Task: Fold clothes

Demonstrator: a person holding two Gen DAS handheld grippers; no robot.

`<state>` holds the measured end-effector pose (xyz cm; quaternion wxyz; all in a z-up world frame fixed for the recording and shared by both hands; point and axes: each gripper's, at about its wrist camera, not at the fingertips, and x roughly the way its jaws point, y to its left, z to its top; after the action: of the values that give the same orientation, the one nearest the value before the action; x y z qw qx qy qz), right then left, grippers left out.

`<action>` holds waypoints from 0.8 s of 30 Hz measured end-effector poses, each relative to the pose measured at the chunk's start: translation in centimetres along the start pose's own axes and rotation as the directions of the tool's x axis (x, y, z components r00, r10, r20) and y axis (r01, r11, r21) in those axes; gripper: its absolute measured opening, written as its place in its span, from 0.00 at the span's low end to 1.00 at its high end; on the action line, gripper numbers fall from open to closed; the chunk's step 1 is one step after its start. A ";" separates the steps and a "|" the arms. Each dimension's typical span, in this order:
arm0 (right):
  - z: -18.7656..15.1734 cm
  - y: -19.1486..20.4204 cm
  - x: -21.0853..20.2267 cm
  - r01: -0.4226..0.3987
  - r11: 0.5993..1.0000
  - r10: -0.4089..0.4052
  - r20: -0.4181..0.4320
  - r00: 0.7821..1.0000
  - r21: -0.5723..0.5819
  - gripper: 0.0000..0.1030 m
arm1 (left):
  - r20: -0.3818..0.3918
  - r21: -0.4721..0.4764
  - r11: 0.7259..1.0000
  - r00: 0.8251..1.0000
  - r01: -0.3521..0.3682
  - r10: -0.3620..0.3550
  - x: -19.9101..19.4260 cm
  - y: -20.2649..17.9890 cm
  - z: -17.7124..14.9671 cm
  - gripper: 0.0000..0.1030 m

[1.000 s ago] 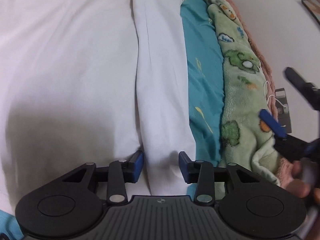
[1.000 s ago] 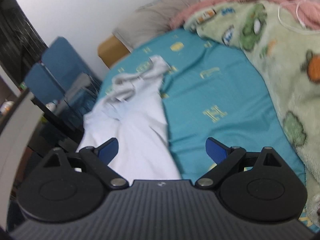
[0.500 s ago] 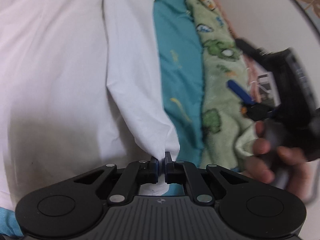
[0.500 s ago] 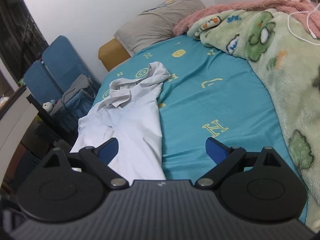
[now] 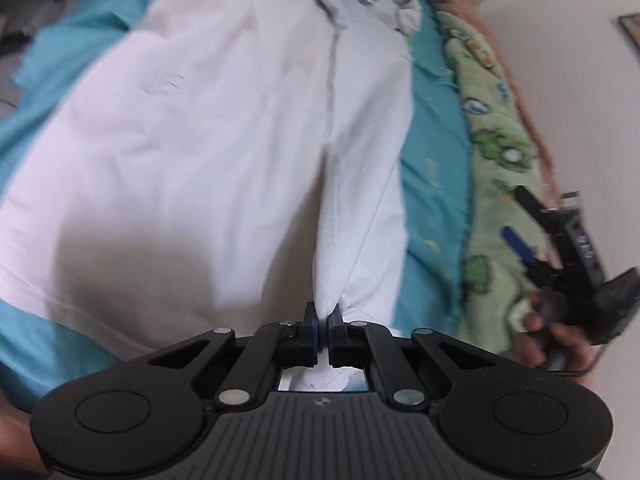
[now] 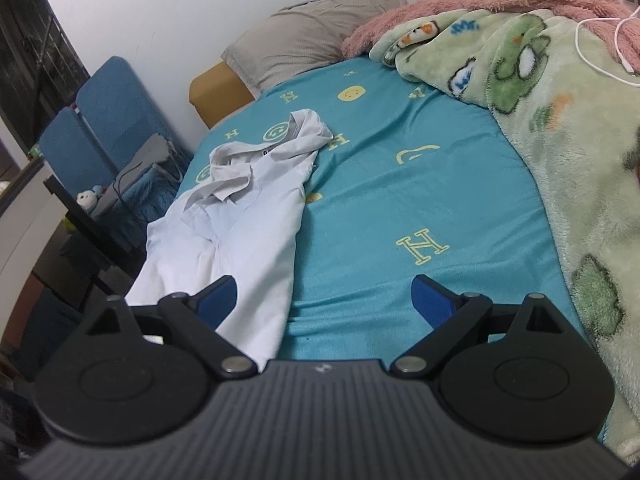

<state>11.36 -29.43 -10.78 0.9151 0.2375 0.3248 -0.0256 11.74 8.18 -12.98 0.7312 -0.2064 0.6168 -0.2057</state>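
A white hooded shirt [image 5: 208,152] lies spread on the teal bed sheet [image 5: 432,184], its grey-lined hood at the far end. My left gripper [image 5: 323,316] is shut on a pinched corner of the shirt's lower edge, and the cloth rises in a taut fold from the jaws. The shirt also shows in the right wrist view [image 6: 248,220], left of centre. My right gripper [image 6: 324,292] is open and empty above the sheet, beside the shirt's right edge. It also appears at the right of the left wrist view [image 5: 560,248], held in a hand.
A green cartoon blanket [image 6: 580,152] over a pink fleece [image 6: 460,4] covers the bed's right side, with a white cable [image 6: 600,44] on it. A grey pillow [image 6: 312,32] lies at the head. Blue chairs [image 6: 108,116] and dark furniture stand left of the bed.
My left gripper closed on the shirt's lower edge and lifted it, pulling back so more of the shirt shows. My right gripper stayed open and rose back from the sheet.
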 end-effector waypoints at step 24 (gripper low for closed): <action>-10.7 9.7 3.7 -0.486 0.787 0.190 -0.600 0.777 -0.380 0.23 | 0.065 -0.007 0.999 0.997 -0.049 0.050 -0.1 2.7 -0.7 0.05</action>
<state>10.00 -15.65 -16.23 0.8057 0.0379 0.5092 0.3003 11.12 10.48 -14.53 0.7554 -0.1997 0.5980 -0.1788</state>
